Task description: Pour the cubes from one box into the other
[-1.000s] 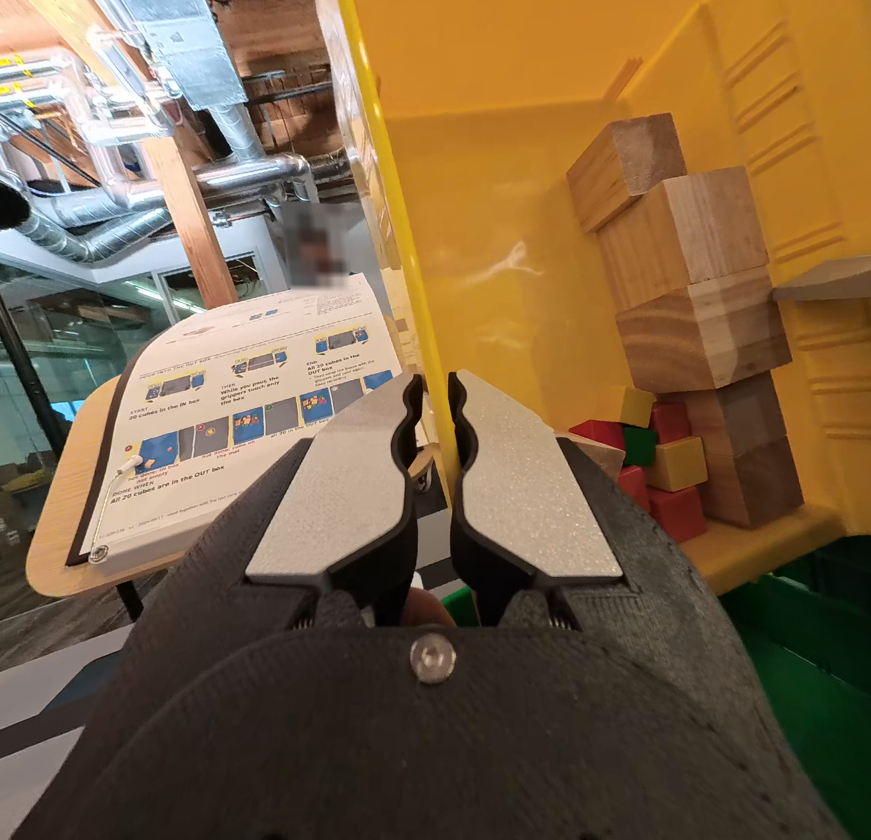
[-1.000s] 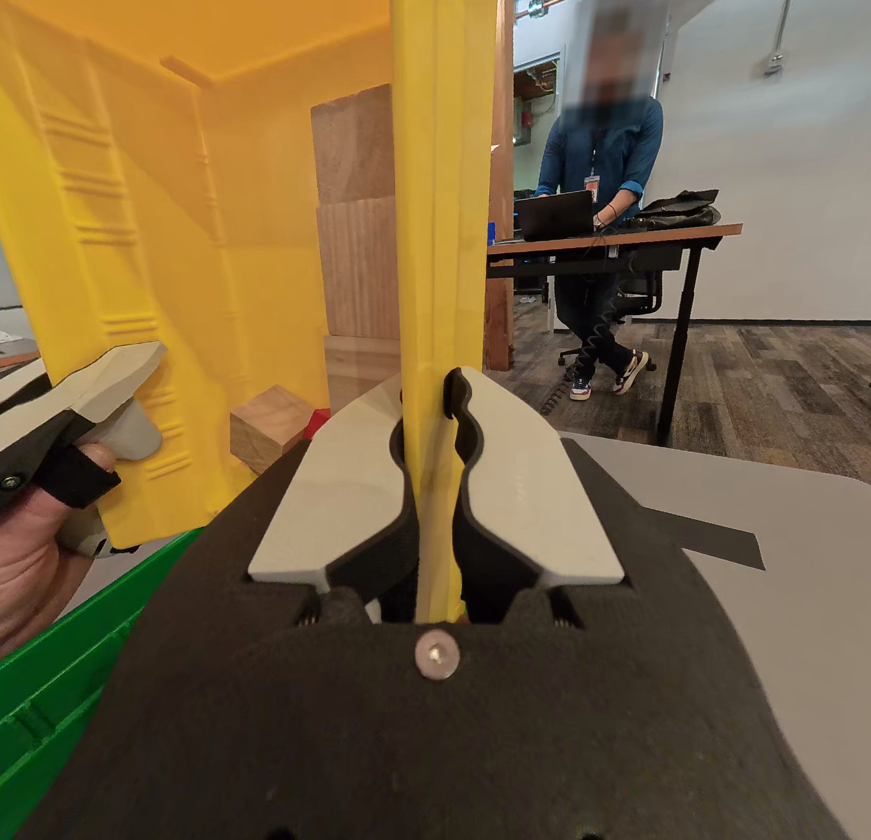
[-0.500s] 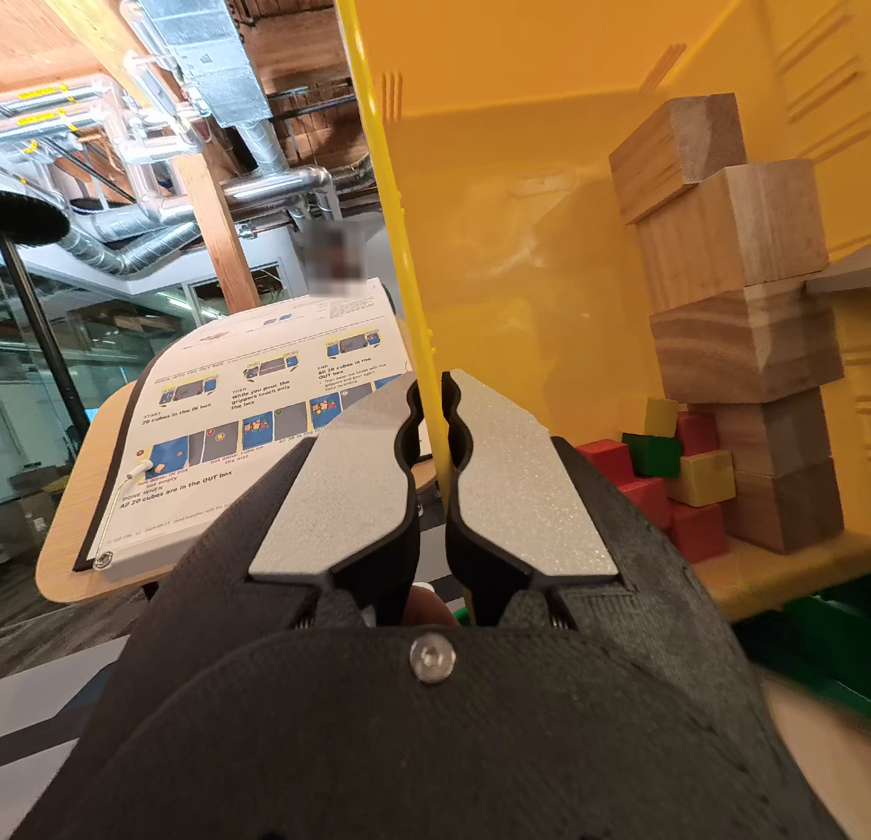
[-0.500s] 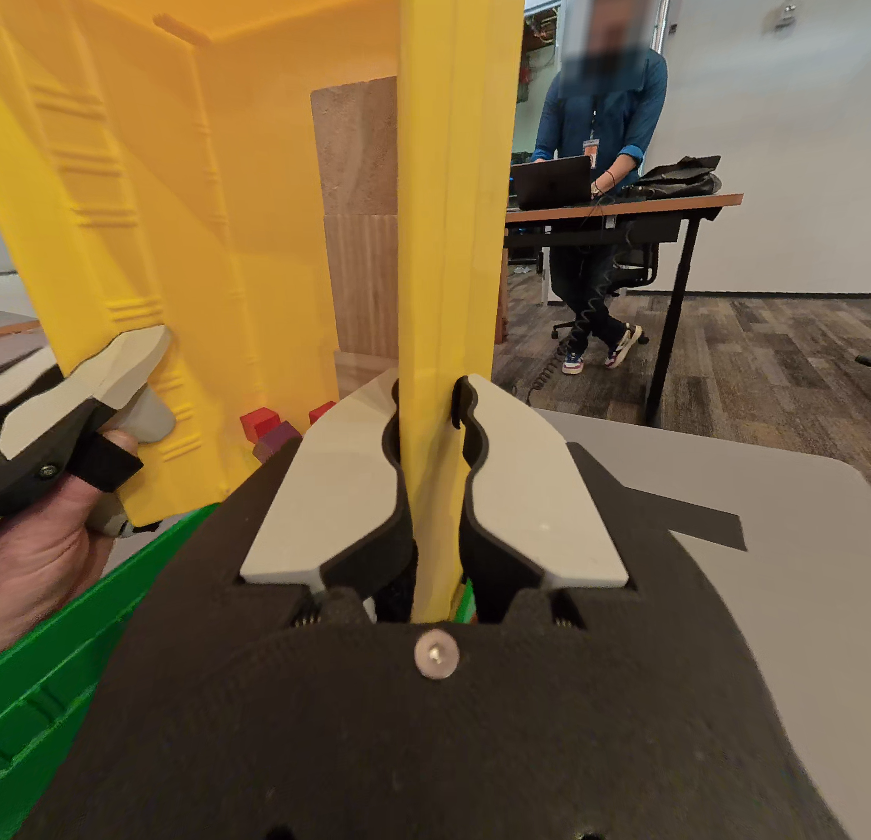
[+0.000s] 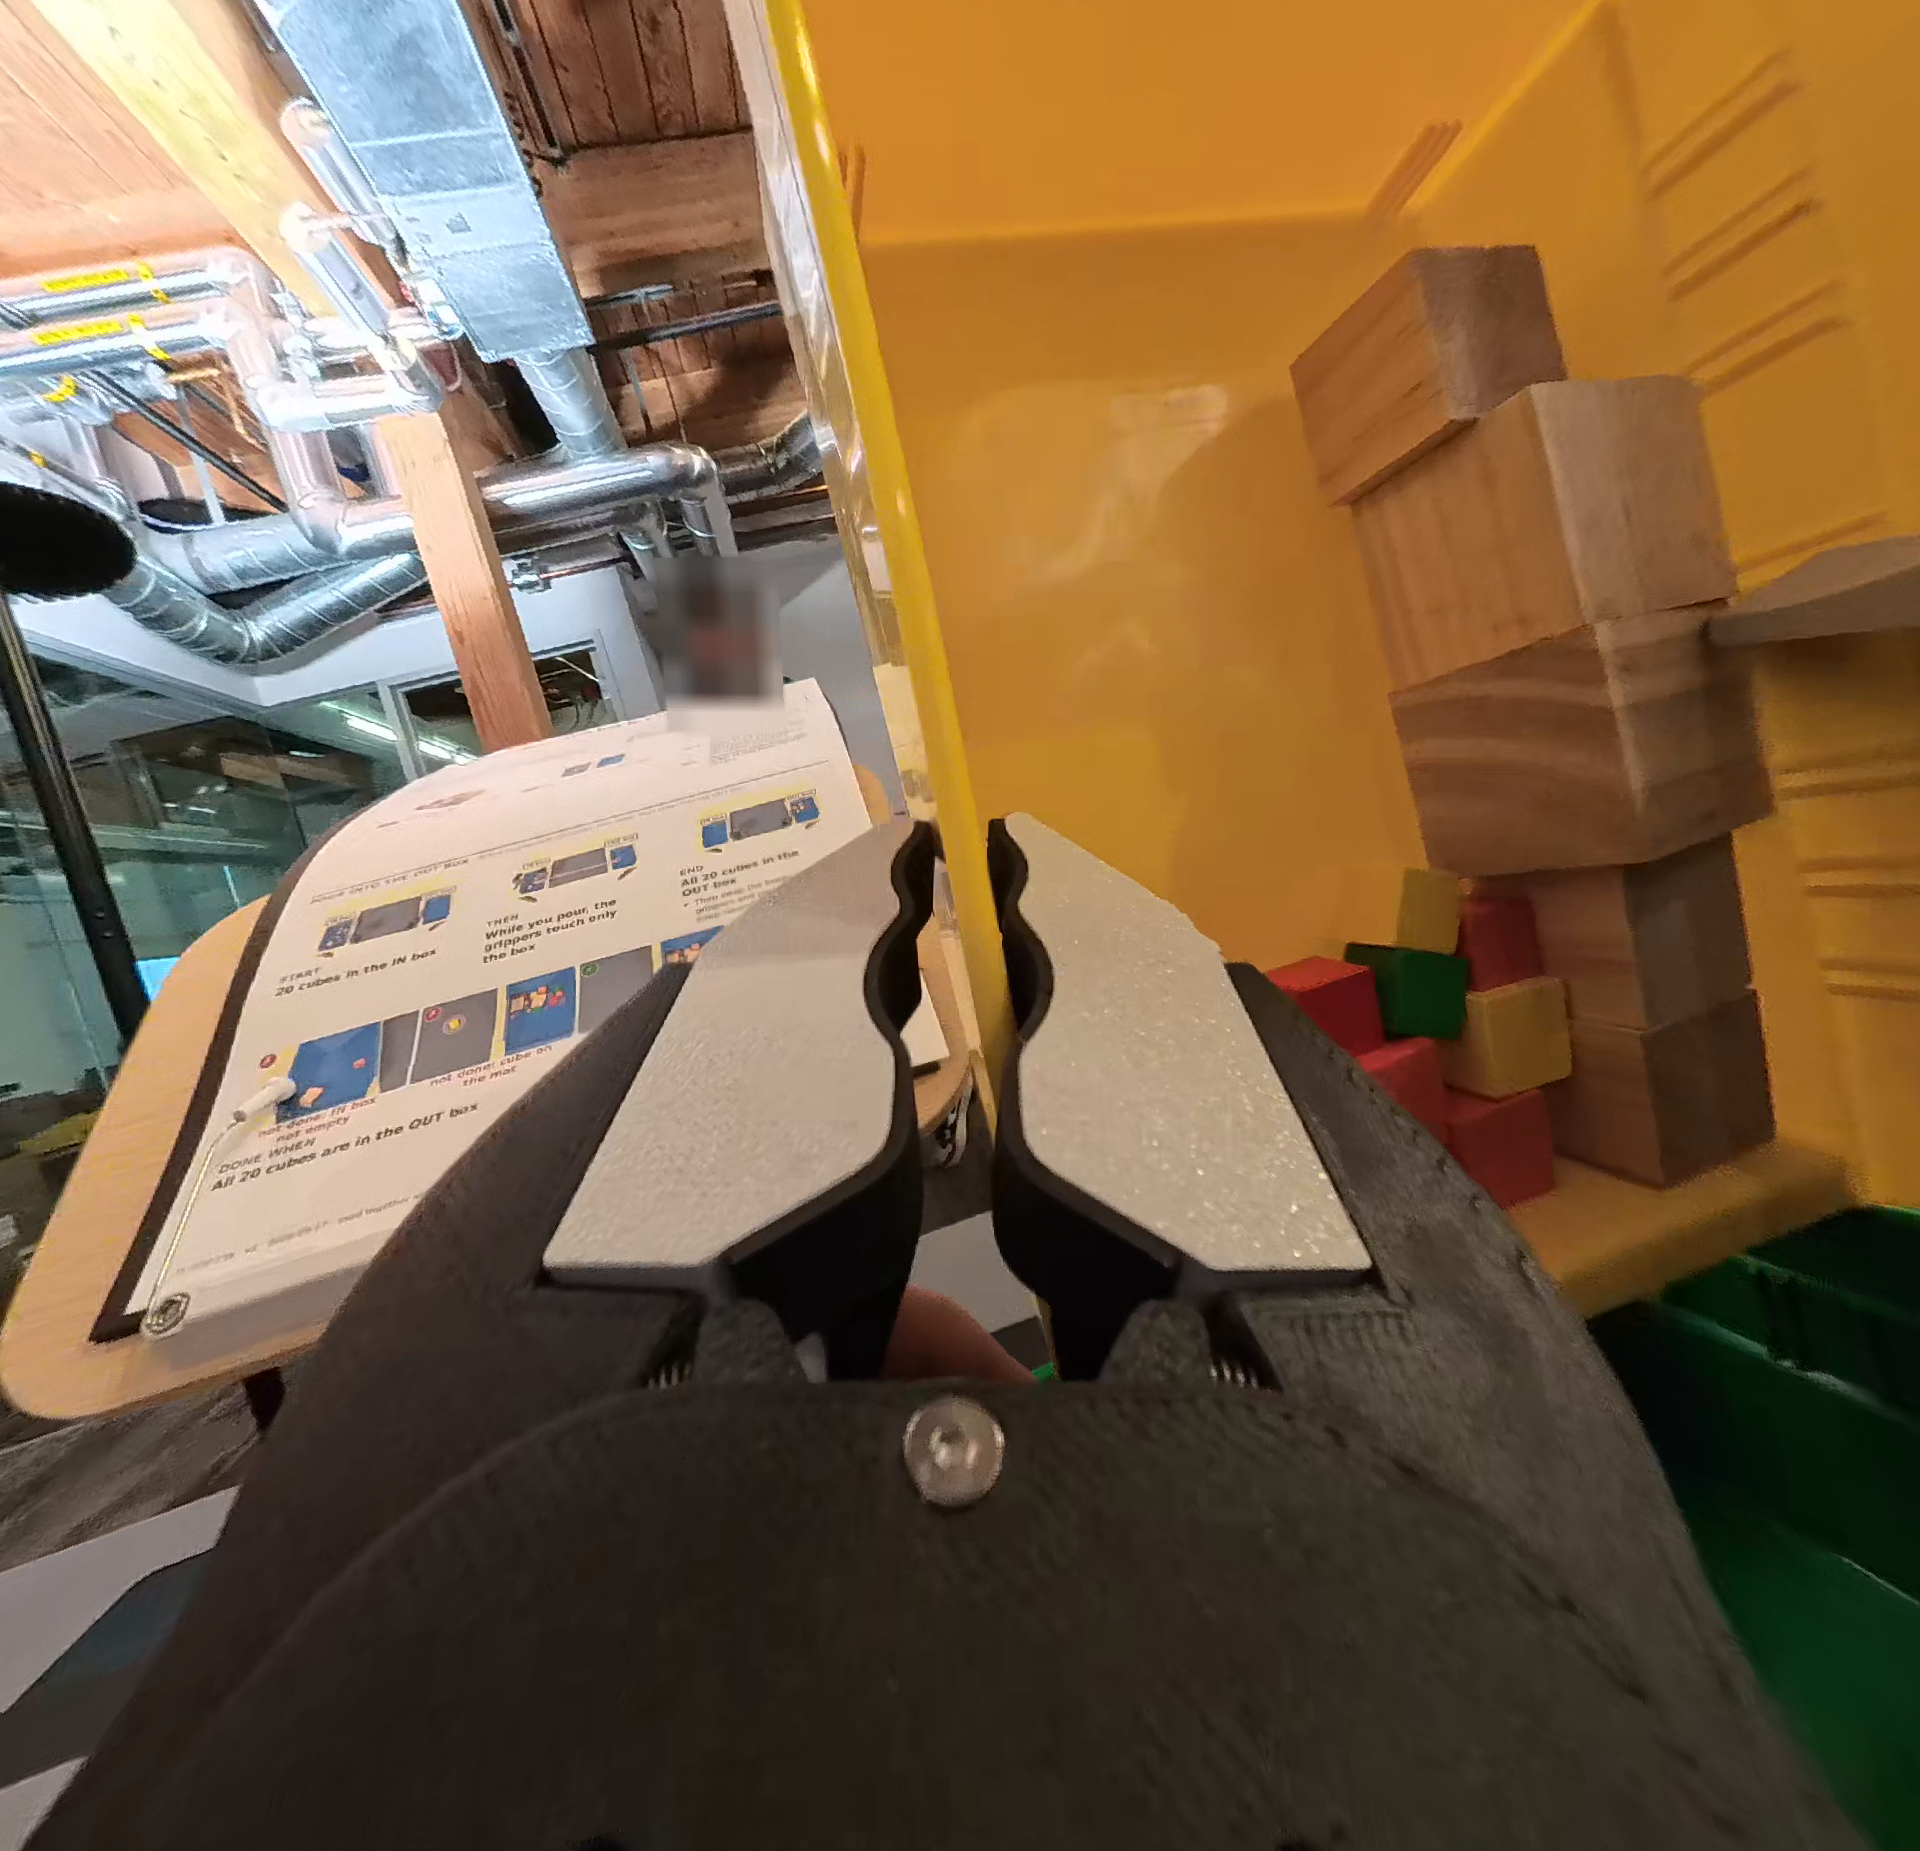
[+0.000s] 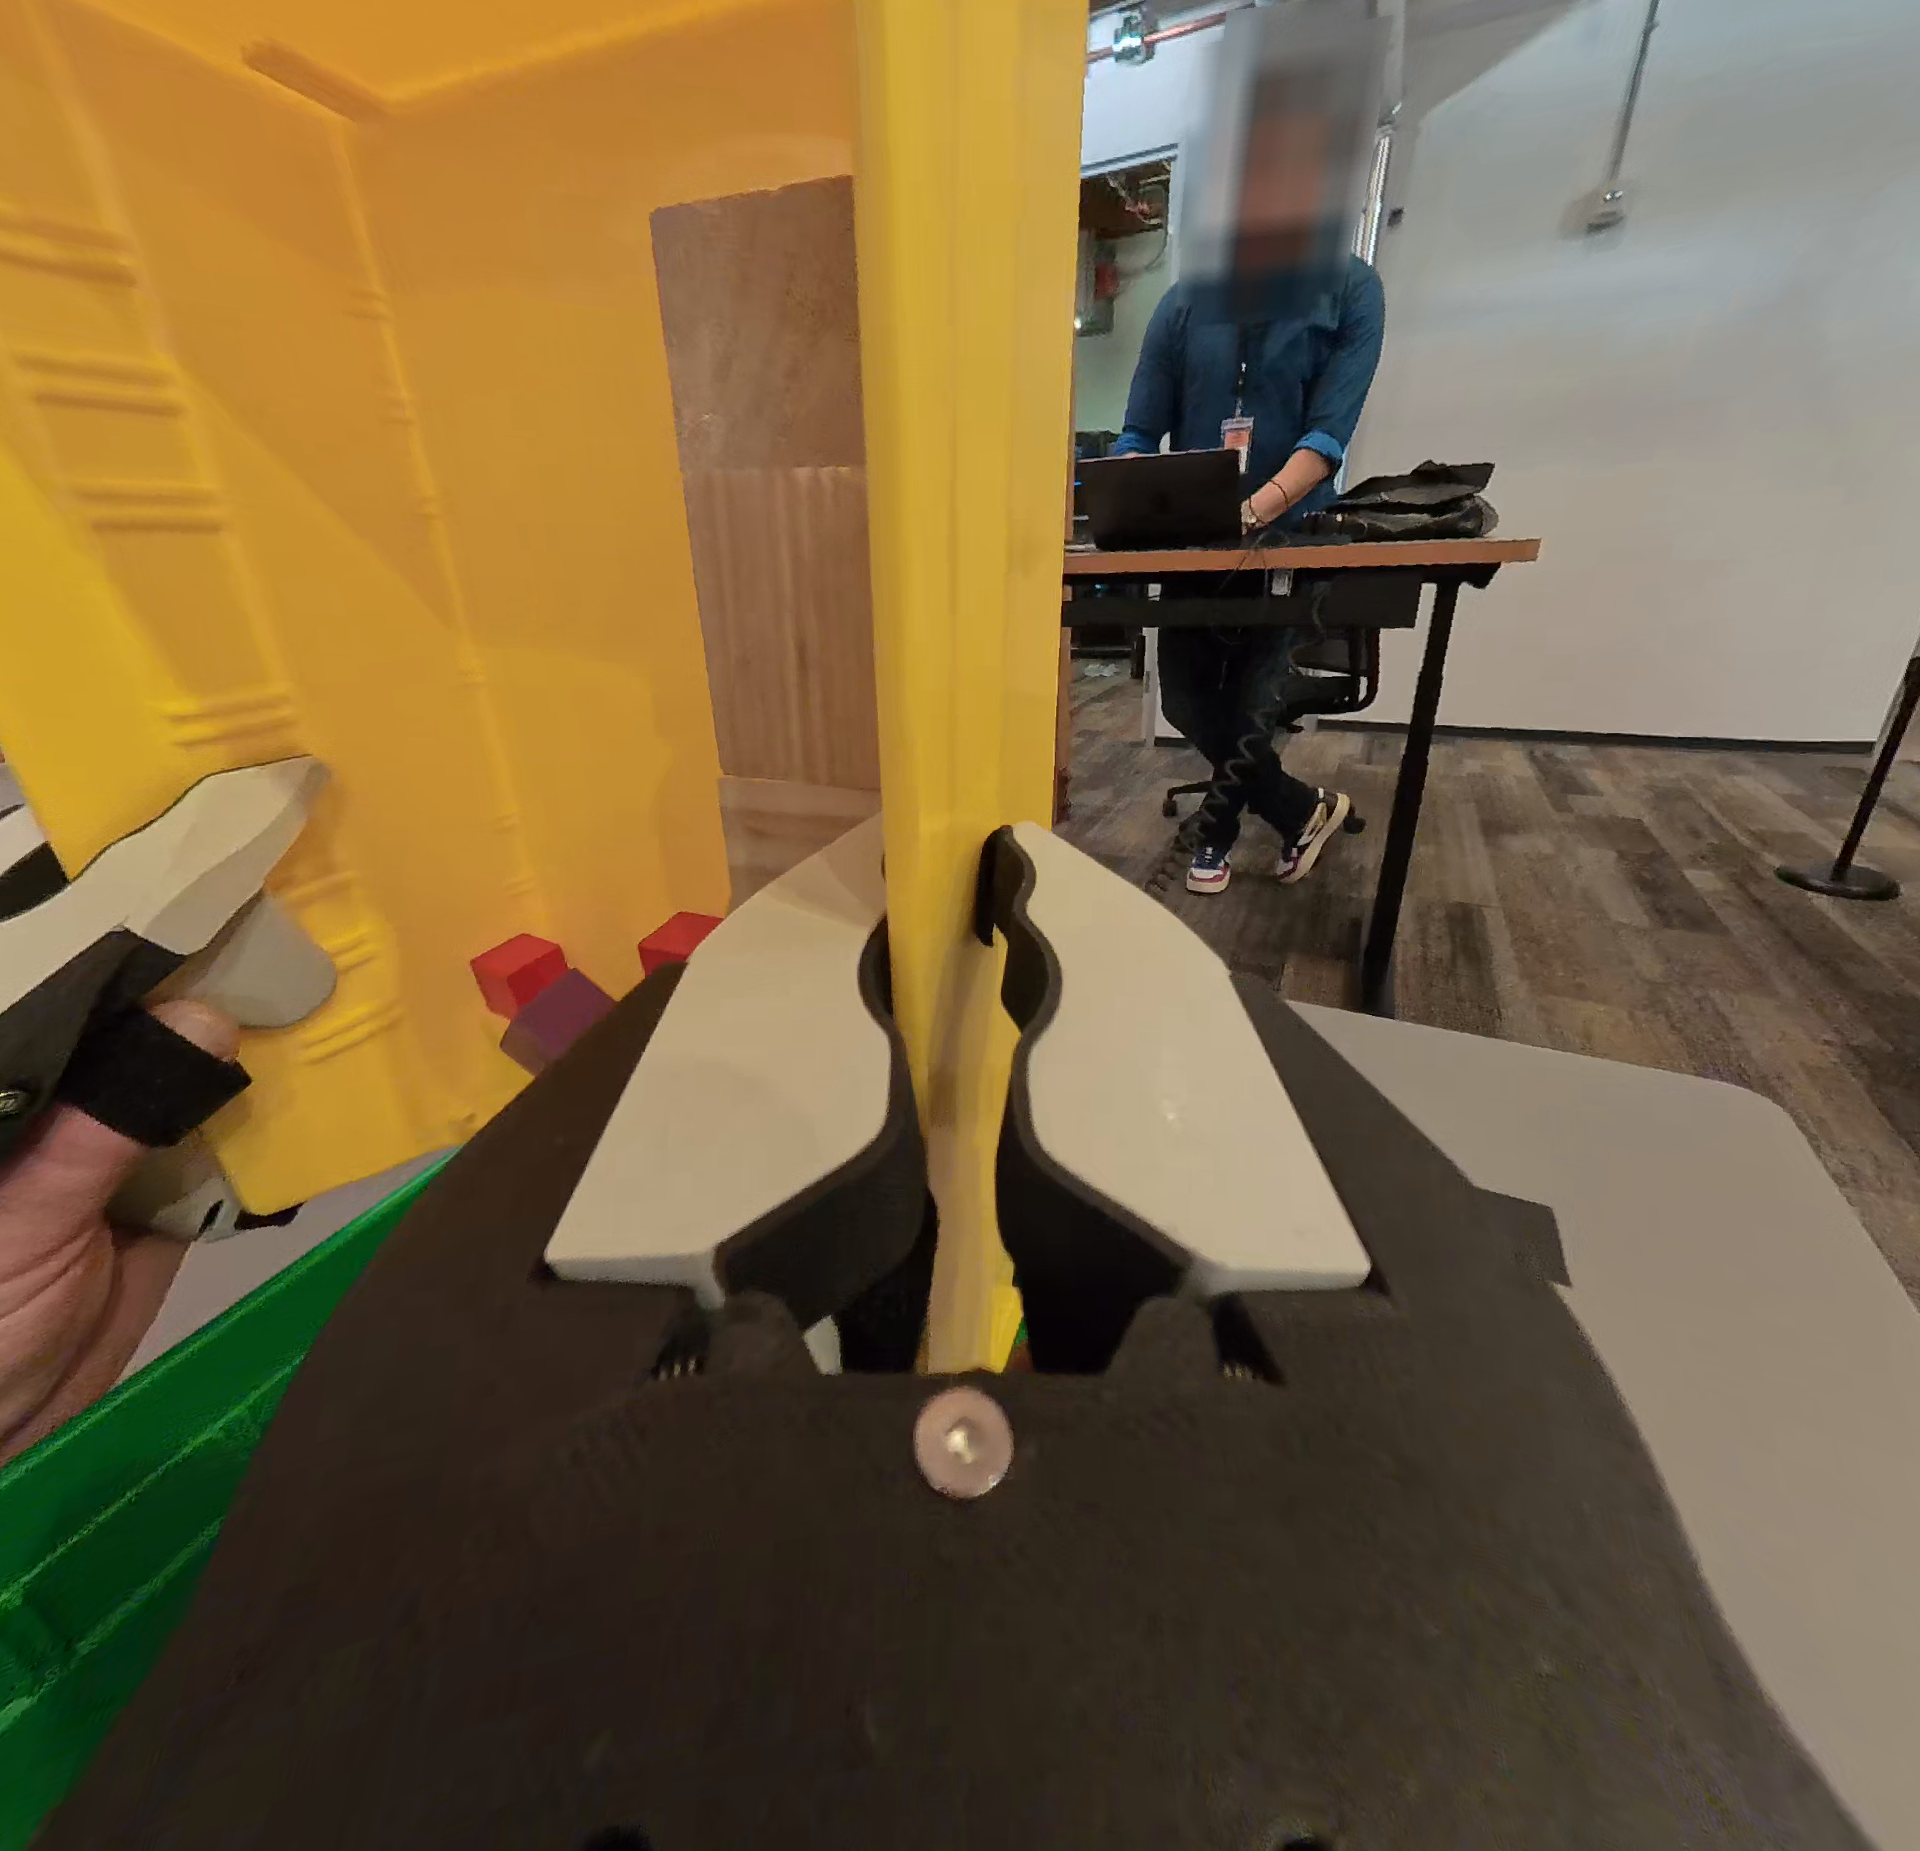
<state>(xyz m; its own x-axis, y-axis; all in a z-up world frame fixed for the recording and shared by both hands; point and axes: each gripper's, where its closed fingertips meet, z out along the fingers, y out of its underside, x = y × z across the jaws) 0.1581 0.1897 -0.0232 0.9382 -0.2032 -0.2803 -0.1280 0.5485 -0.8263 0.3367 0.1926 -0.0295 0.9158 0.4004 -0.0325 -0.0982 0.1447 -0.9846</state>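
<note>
Yellow box [image 5: 1143,451] has tipped steeper, both grippers, left gripper [image 5: 951,866] and right gripper [image 6: 935,866], still clenched on its walls; wooden cubes [image 5: 1558,658] stacked above the green box [image 5: 1818,1406]; grey table [image 6: 1662,1334], wood-plank floor [image 6: 1610,866].

My left gripper [image 5: 951,856] was closed on one side wall of the tipped box [image 5: 1091,471]. My right gripper [image 6: 940,866] was closed on the other side wall. The box was up on its side, above the other box [image 5: 1787,1386]. The big blocks [image 5: 1558,762] stood in a stack inside the tipped box, against the wall on my right. The small cubes [image 5: 1455,1032] lay in a pile at the foot of that stack, to its left. A sheet [image 5: 499,991] lay on a small table [image 5: 83,1209] to my left, behind the box. To my right, a person [image 6: 1257,513] stood behind a desk [image 6: 1299,554], well apart from me.
</note>
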